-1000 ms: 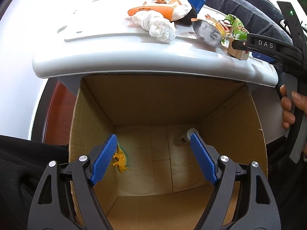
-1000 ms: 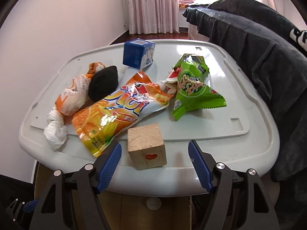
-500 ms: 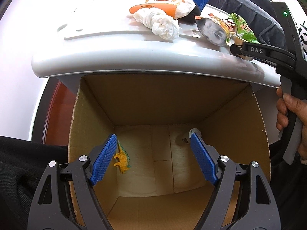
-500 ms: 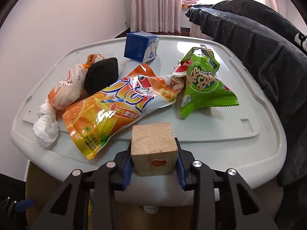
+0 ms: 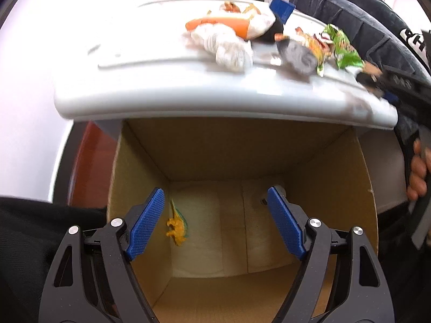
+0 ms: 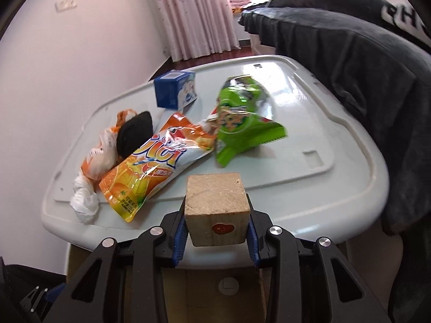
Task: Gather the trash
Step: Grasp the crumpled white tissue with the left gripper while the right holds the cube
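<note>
The wooden block (image 6: 217,208) sits pinched between the blue pads of the right gripper (image 6: 217,235), whose jaws have just closed on its 2 side faces, at the near edge of the white tabletop (image 6: 350,188). It has no long axis; the heart sticker faces the camera. The cardboard box (image 5: 336,177) opens directly below that edge, so the drop looks short and unobstructed. The left gripper (image 5: 215,224) hangs spread and empty over the box. The orange wrapper (image 6: 156,167) lies just beside the block.
</note>
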Tool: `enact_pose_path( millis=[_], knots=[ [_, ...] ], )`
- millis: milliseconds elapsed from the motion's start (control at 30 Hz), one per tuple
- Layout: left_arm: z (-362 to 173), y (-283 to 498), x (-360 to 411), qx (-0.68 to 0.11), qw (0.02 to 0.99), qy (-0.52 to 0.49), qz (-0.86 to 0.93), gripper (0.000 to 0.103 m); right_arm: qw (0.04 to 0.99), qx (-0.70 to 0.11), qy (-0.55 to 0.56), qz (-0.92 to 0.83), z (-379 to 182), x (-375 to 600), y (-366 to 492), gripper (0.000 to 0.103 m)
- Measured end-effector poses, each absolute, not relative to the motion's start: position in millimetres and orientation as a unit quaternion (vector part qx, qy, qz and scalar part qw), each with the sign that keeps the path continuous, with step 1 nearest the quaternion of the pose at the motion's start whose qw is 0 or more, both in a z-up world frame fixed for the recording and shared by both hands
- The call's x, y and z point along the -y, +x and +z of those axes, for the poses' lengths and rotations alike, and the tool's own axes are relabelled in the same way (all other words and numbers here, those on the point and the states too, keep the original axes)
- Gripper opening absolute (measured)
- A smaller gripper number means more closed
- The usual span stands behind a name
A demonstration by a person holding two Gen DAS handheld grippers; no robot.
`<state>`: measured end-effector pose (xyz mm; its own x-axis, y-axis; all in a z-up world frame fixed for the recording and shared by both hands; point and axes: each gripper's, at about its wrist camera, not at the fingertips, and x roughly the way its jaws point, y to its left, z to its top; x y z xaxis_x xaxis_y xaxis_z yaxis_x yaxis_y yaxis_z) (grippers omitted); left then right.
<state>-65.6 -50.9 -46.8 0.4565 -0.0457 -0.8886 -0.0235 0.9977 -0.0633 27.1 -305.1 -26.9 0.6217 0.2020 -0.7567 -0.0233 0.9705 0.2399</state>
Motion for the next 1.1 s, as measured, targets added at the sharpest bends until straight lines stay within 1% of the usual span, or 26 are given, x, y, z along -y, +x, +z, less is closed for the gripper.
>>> enact_pose_path(
  millis=[133,367,500,800,833,967,1000,1067,1100],
  knots=[
    [-30,-50,54,-0.503,0.863,-0.033,0.001,0.077,0.892,-0.428,0.129,0.064,-25,319,18,0.036],
    [-10,4,50,-0.479,0.875,-0.065,0.026,0.077,0.896,-0.416,0.142,0.064,-20,331,11,0.036],
    [-14,32,53,-0.483,0.873,-0.068,0.030,0.077,0.893,-0.417,0.154,0.064,-21,334,14,0.036],
    [-32,67,57,-0.483,0.872,-0.075,0.029,0.077,0.890,-0.427,0.144,0.070,-28,326,22,0.036],
    [-34,69,56,-0.482,0.873,-0.073,0.033,0.081,0.890,-0.428,0.143,0.070,-28,325,23,0.036],
    [-36,74,61,-0.456,0.888,-0.047,0.042,0.082,0.889,-0.431,0.140,0.072,-30,322,26,0.036],
    [-38,75,62,-0.451,0.891,-0.034,0.048,0.080,0.888,-0.432,0.139,0.072,-31,321,27,0.036],
    [-39,74,67,-0.433,0.900,-0.015,0.045,0.066,0.887,-0.435,0.138,0.071,-33,320,29,0.036],
    [-39,74,68,-0.429,0.902,-0.010,0.043,0.048,0.886,-0.436,0.138,0.072,-33,319,30,0.036]
  ],
)
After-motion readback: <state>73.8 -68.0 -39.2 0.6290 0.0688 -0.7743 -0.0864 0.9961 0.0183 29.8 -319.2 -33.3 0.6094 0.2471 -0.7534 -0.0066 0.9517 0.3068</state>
